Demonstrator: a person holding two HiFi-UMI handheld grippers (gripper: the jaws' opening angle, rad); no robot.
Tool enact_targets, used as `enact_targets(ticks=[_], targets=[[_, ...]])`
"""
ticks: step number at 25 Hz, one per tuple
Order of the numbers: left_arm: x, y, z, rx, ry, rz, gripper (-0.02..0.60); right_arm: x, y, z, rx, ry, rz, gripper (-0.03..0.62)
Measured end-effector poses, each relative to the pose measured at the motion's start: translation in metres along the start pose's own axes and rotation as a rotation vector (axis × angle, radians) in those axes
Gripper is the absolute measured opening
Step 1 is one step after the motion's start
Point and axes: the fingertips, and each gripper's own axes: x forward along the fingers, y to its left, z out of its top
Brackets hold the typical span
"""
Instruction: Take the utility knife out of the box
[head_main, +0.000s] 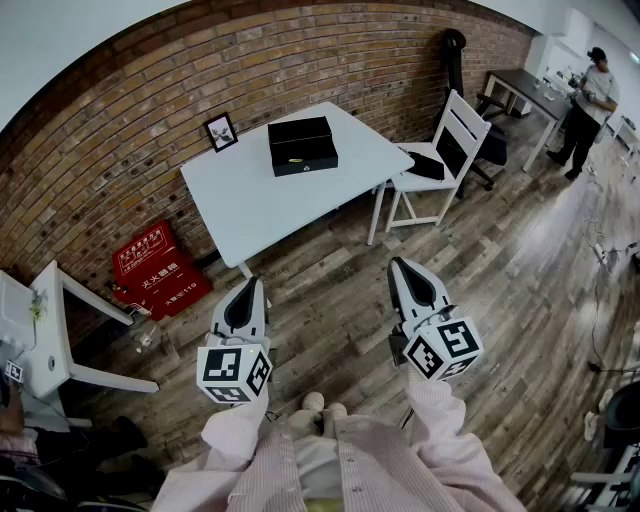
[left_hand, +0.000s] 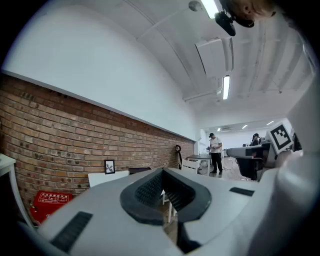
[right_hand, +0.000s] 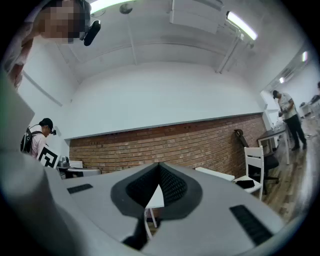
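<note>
White table (head_main: 250, 205) bears a black box (head_main: 302, 145), contents unseen.

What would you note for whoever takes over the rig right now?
Left hand-held gripper: shut, empty.
Right hand-held gripper: shut, empty.
Both are held level over the floor, short of the white table.
Black box sits on the table towards its far edge and looks closed; no utility knife is visible.
Done: nothing.
Left: step up to the table, open the box, take out the utility knife.

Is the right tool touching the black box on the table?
Apart. Head view: right tool hangs over wooden floor; black box sits far ahead on white table.
</note>
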Motion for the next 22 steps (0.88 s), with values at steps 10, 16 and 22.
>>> enact_targets(ticks=[10, 16, 22], targets=[[0.001, -0.009, -0.002, 0.01, 0.002, 0.001, -0.008, 0.0, -0.006, 0.001, 0.026, -0.027, 0.015, 0.003], [0.004, -0.007, -0.004, -0.003, -0.004, 0.02, -0.008, 0.008, -0.012, -0.001, 0.018, -0.027, 0.017, 0.003], [0.017, -0.002, 0.0, -0.009, -0.014, 0.031, -0.008, 0.019, -0.018, -0.006, -0.004, -0.009, 0.036, 0.021]])
